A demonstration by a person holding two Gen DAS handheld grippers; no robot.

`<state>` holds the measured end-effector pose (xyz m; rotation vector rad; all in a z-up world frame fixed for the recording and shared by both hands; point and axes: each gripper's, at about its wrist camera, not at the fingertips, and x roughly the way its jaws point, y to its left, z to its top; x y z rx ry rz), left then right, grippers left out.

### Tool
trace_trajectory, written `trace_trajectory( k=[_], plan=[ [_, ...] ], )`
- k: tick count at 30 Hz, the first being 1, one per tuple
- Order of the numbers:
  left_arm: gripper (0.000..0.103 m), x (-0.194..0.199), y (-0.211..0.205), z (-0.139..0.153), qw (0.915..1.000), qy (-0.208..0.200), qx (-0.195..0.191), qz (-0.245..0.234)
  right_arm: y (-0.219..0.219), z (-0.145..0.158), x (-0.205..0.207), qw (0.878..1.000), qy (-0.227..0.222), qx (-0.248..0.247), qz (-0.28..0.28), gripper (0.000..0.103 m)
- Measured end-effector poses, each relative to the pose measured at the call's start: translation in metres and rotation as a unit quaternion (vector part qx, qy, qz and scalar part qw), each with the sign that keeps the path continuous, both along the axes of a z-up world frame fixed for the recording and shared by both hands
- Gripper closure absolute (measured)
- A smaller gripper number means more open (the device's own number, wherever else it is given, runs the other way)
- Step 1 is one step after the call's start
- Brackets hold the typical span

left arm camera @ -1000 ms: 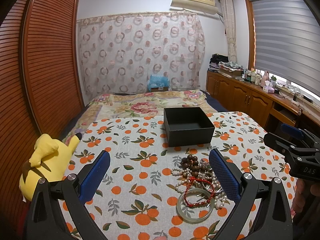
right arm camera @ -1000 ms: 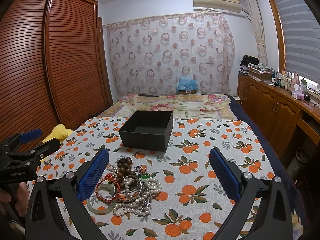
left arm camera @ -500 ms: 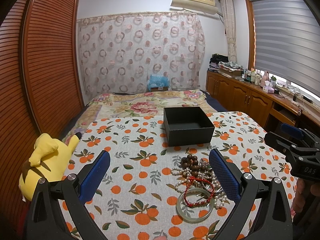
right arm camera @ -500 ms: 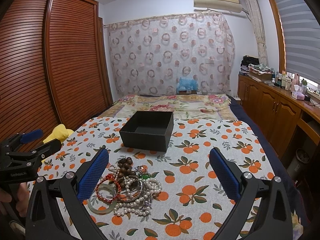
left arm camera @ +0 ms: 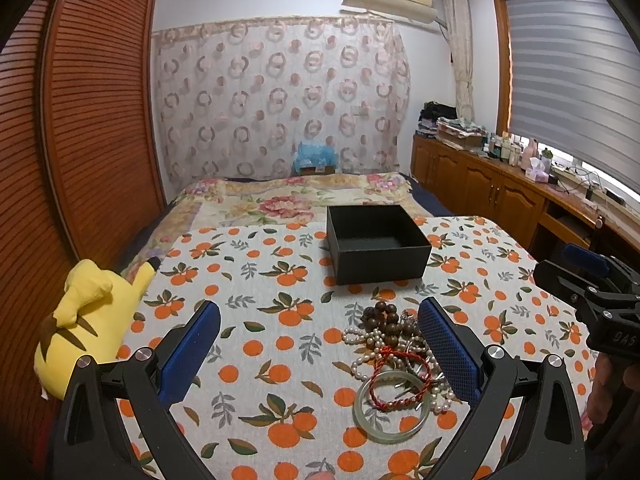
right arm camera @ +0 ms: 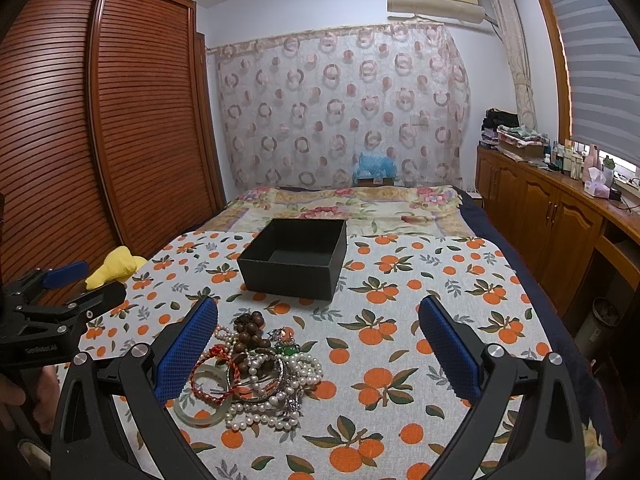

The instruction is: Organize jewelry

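A tangled jewelry pile [left arm camera: 394, 356] lies on the orange-print cloth: pearl strands, dark wooden beads [left arm camera: 382, 316], a red cord bracelet and a pale jade bangle [left arm camera: 392, 408]. It also shows in the right wrist view [right arm camera: 256, 372]. An open black box [left arm camera: 378, 242] stands behind the pile, empty inside; it shows in the right wrist view too [right arm camera: 294, 258]. My left gripper [left arm camera: 320, 354] is open, with the pile by its right finger. My right gripper [right arm camera: 320, 354] is open, with the pile by its left finger. Both hover above the cloth, holding nothing.
A yellow plush toy [left arm camera: 86, 316] lies at the cloth's left edge. The orange-print cloth [right arm camera: 420, 320] covers the near bed, a floral quilt [left arm camera: 288, 200] lies behind. A slatted wardrobe [right arm camera: 100, 120] is left, wooden cabinets [right arm camera: 560, 220] right.
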<state>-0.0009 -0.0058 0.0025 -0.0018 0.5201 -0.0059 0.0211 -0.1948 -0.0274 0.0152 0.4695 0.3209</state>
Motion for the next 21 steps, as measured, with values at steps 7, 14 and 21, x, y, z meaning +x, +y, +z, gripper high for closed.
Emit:
trace_trajectory(
  k=[7, 14, 21],
  plan=[
    [0.007, 0.011, 0.007, -0.015, 0.9996, 0.026, -0.002, -0.007, -0.008, -0.011, 0.01, 1.0, 0.006, 0.001, 0.008, 0.002],
    [0.007, 0.026, 0.011, -0.038, 0.9967, 0.071, -0.021, -0.033, -0.004, -0.022, 0.014, 0.999, 0.017, -0.008, 0.03, 0.004],
    [0.007, 0.034, 0.005, -0.058, 0.9924, 0.104, -0.024, -0.062, 0.003, -0.038, 0.019, 0.997, 0.042, -0.017, 0.061, 0.024]
  ],
)
